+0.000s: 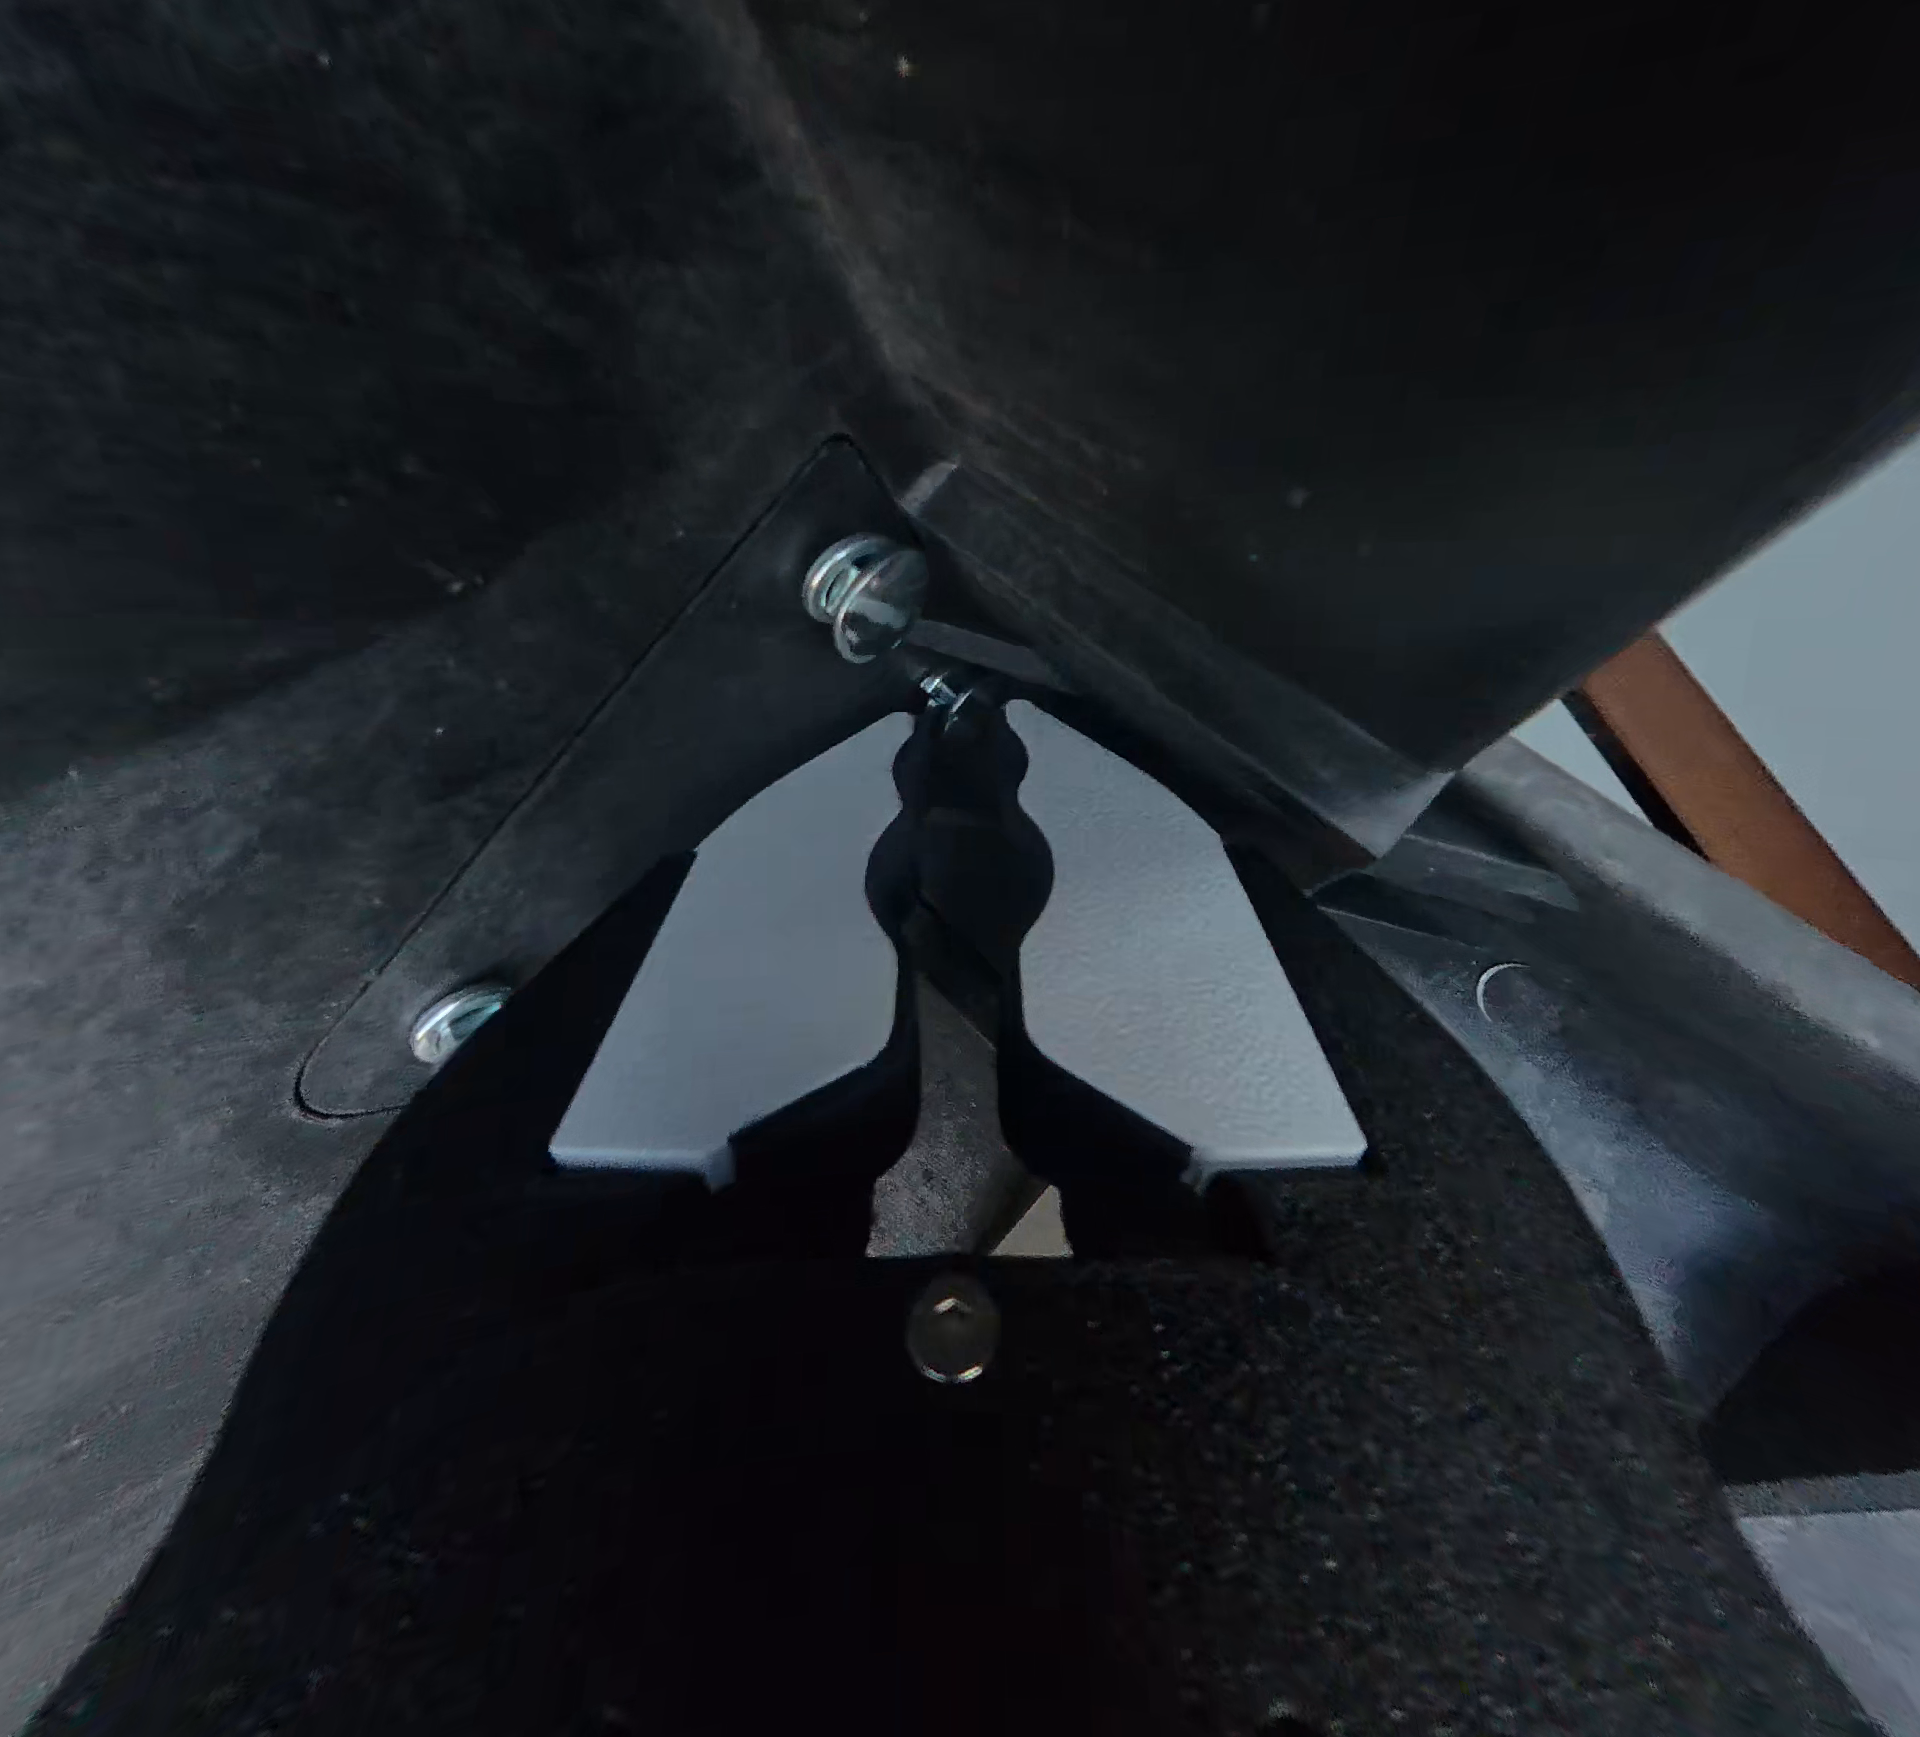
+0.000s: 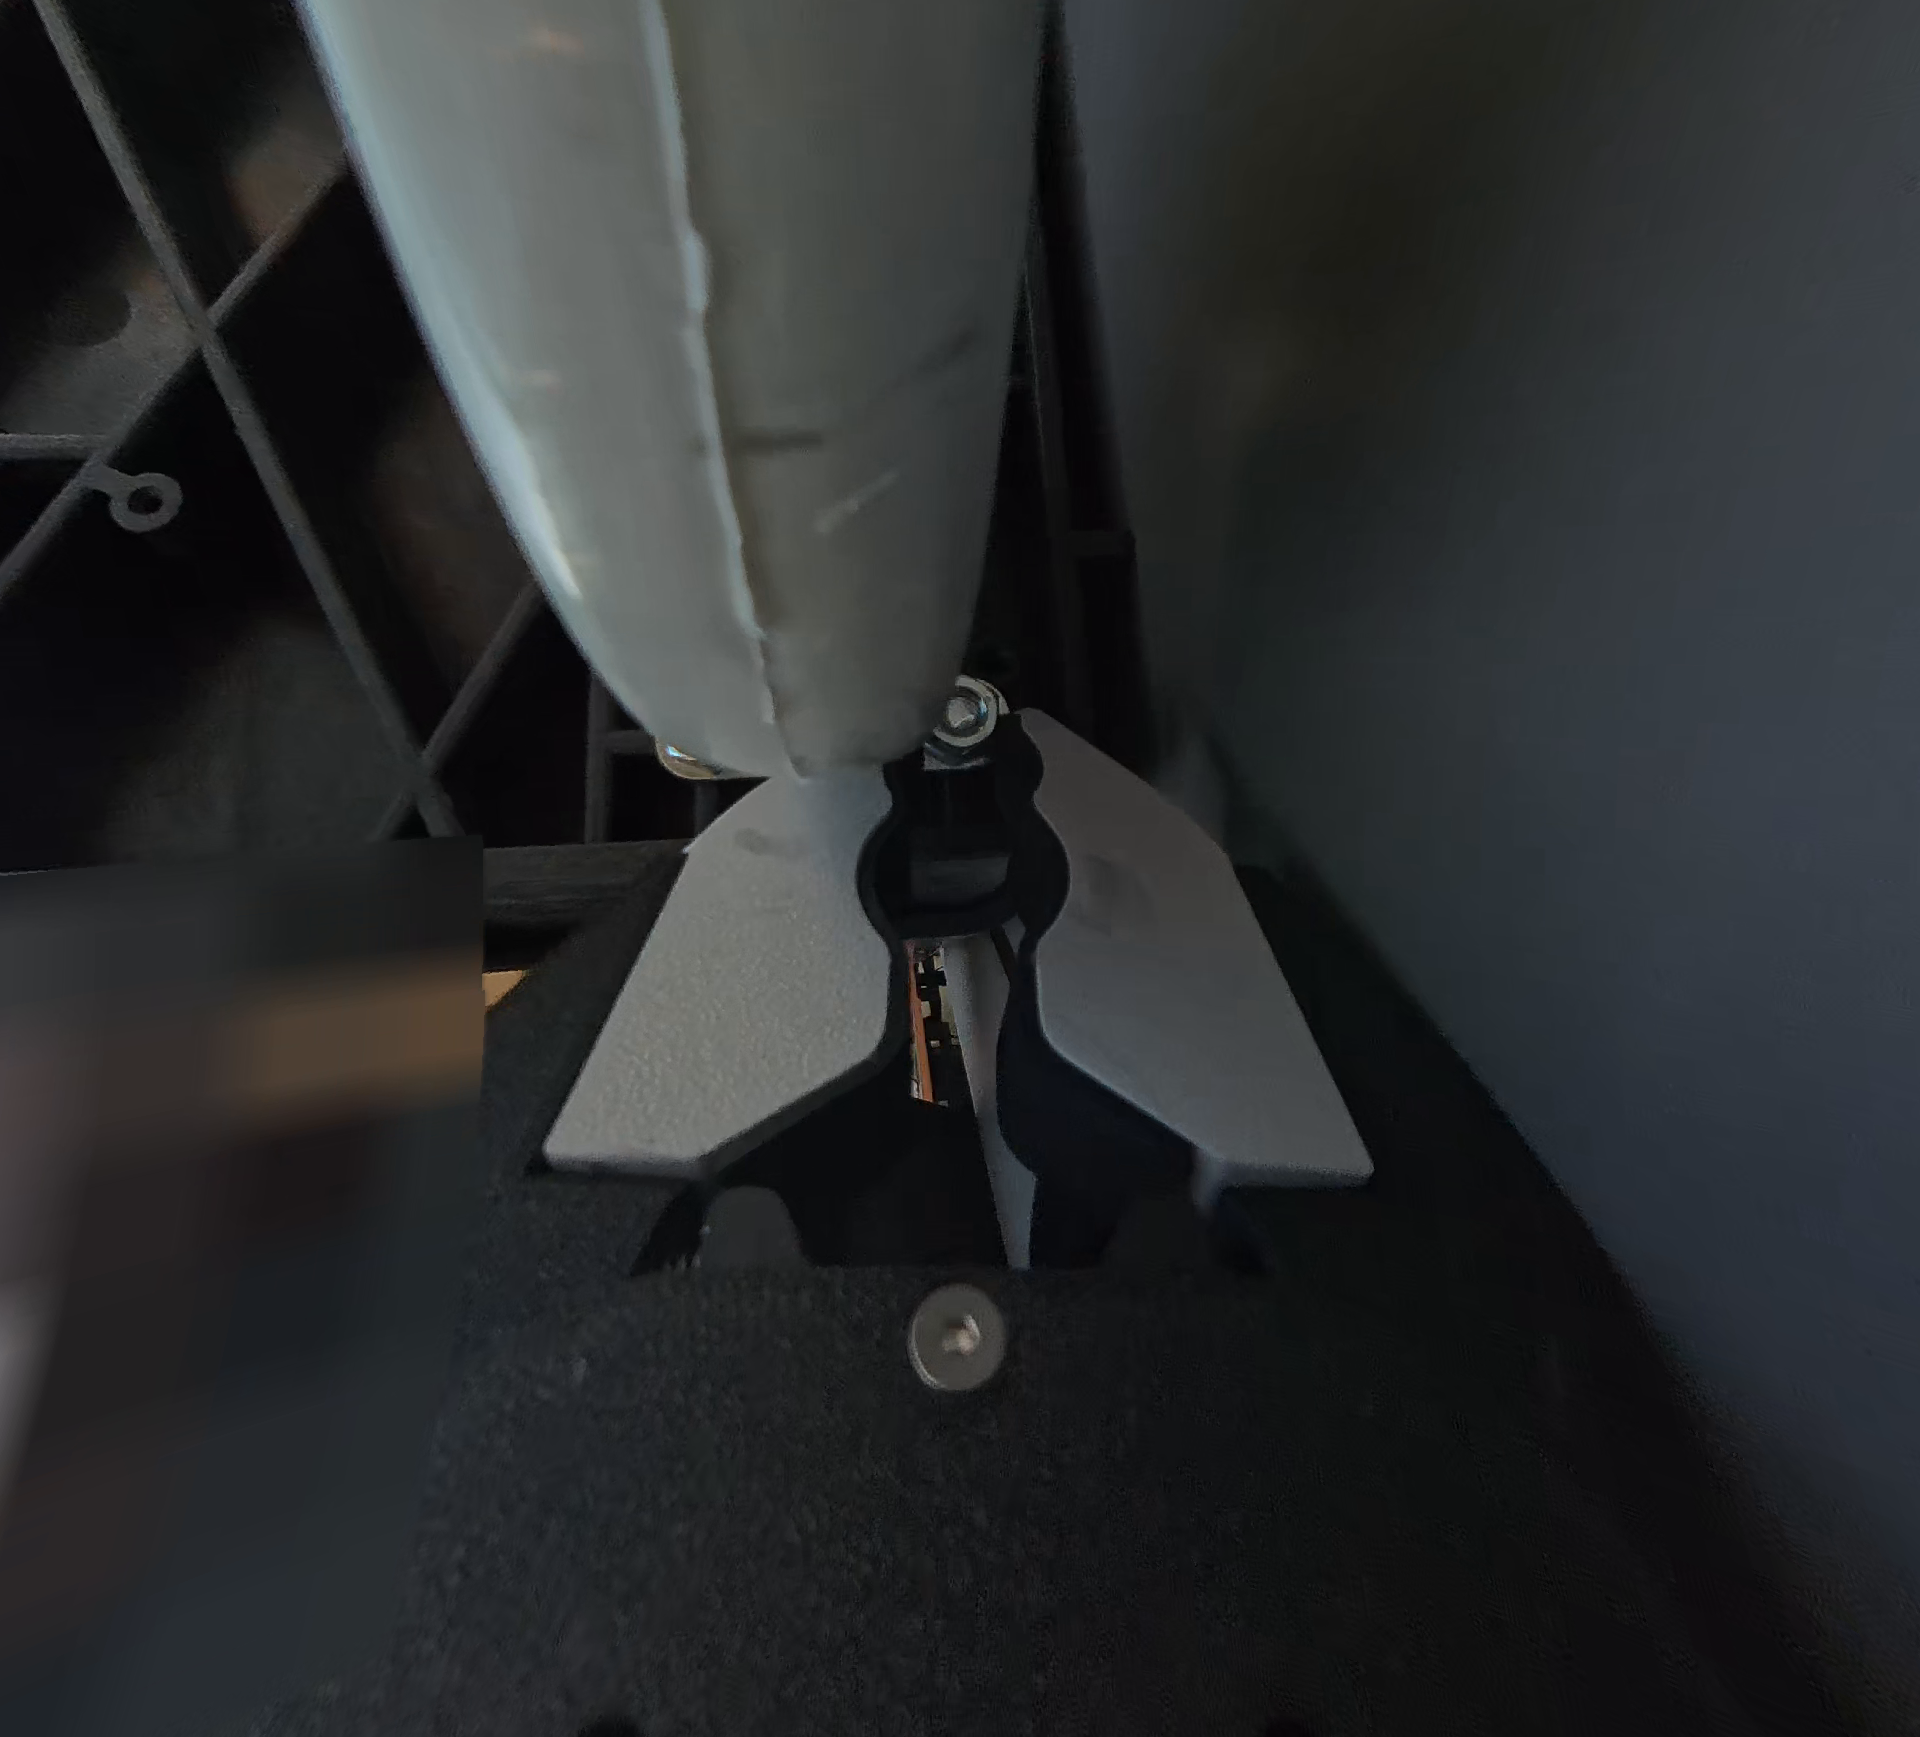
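Nearest to the lens, left view: left gripper (image 1: 948, 719), its black fingers drawn almost together, only a narrow slit between them.
Left jaws: they seem to pinch a small silver screw (image 1: 940, 695) at the very tips; I cannot see the pads pressing on it clearly.
Just above the left jaws: a large bolt (image 1: 862, 591) with washers in a black plate (image 1: 665, 752). Its head stands a little off the plate, and the washers under it look loose.
Between the large bolt and the jaws: a thin black strip (image 1: 977, 645) that runs to the right; what it is, I cannot tell.
Far left of and below the left jaws: a second bolt (image 1: 452, 1022) in the same plate; it sits lower than the first.
Above the plate: a dark felt surface (image 1: 416, 233).
Right of the left jaws, well apart: a brown wooden bar (image 1: 1725, 814).
Right jaws: right gripper (image 2: 966, 757) is nearly closed, and its tips seem to hold a silver bolt (image 2: 968, 719) with a washer.
Inside the right jaws, lower: a dark block (image 2: 940, 866) in the round hollow; not clear.
Above and left of the right jaws: a pale tube (image 2: 727, 337), its end touching or just beside the silver bolt.
Far left of the right jaws: a black ribbed lattice (image 2: 208, 337).
Right of the right jaws: a grey wall (image 2: 1558, 544).
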`<state>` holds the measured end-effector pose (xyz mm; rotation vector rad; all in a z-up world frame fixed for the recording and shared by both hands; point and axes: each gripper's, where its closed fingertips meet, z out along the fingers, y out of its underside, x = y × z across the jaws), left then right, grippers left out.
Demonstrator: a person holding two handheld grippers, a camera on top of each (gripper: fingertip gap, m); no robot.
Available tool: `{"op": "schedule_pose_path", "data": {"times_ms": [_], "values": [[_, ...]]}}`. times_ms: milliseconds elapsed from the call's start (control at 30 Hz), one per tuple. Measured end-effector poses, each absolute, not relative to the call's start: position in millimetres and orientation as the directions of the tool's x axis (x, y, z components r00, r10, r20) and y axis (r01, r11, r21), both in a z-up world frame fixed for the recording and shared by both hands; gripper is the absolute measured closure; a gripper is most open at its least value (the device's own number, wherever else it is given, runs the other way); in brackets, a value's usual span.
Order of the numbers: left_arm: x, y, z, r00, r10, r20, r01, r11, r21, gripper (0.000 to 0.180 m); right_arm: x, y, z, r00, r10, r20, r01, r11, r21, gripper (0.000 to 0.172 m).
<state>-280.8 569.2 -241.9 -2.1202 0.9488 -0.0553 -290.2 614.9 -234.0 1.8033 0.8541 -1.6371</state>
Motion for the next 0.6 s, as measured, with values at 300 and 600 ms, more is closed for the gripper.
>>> {"op": "schedule_pose_path", "data": {"times_ms": [300,600], "values": [[-281.7,569.4,-245.4,0.7,-0.653,-0.288,-0.639,-0.394,-0.66,0.172,-289.5,614.6,-233.8,0.046,0.103,-0.994,0.737,-0.675,-0.036,0.158],[-281.5,570.1,-245.0,0.709,-0.64,-0.298,-0.636,-0.397,-0.661,0.173,-288.1,614.9,-233.5,0.004,0.128,-0.992,0.729,-0.679,-0.085,0.158]]}}
